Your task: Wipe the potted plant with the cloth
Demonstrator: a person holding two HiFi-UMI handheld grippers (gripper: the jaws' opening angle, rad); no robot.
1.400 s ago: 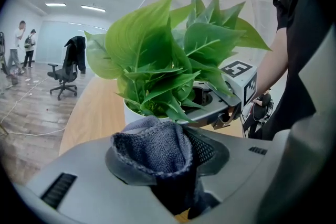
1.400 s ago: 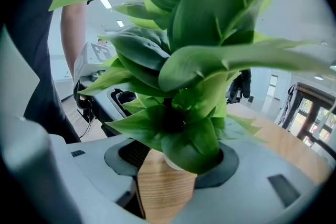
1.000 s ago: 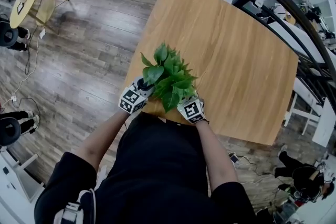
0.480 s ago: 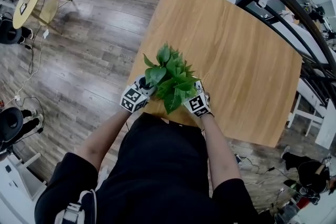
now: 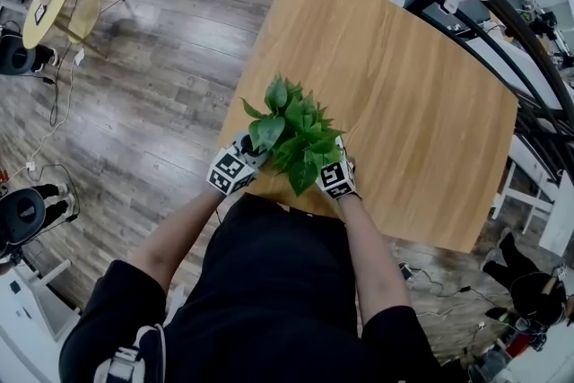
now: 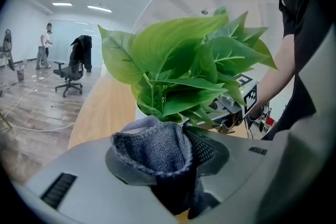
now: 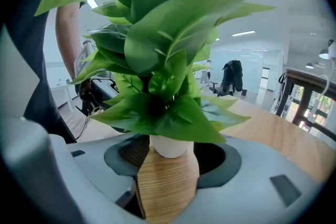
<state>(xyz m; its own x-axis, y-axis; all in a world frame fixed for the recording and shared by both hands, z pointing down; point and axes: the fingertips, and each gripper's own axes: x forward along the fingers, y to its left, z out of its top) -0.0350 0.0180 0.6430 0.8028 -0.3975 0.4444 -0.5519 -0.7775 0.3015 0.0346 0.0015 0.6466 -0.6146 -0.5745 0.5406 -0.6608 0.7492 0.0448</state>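
Observation:
A green leafy potted plant [image 5: 291, 128] stands near the front edge of the wooden table [image 5: 404, 85]. My left gripper [image 5: 252, 152] sits at its left side, shut on a grey-blue cloth [image 6: 155, 148] bunched between the jaws just below the leaves [image 6: 184, 68]. The small white pot [image 7: 168, 145] stands at the mouth of my right gripper [image 7: 170, 159], which is open with bare wood showing between the jaws. In the head view the right gripper [image 5: 333, 159] is tucked under the leaves on the plant's right. The leaves hide both sets of fingertips from above.
The table's front edge runs right by the person's body. A round yellow stool [image 5: 43, 3] and cables lie on the floor at the left. A dark railing and desks [image 5: 502, 22] line the right. An office chair [image 6: 71, 68] and a person [image 6: 44, 45] stand far off.
My right gripper has shifted slightly forward and to the right, closer in under the leaves. The left gripper with the cloth has hardly moved.

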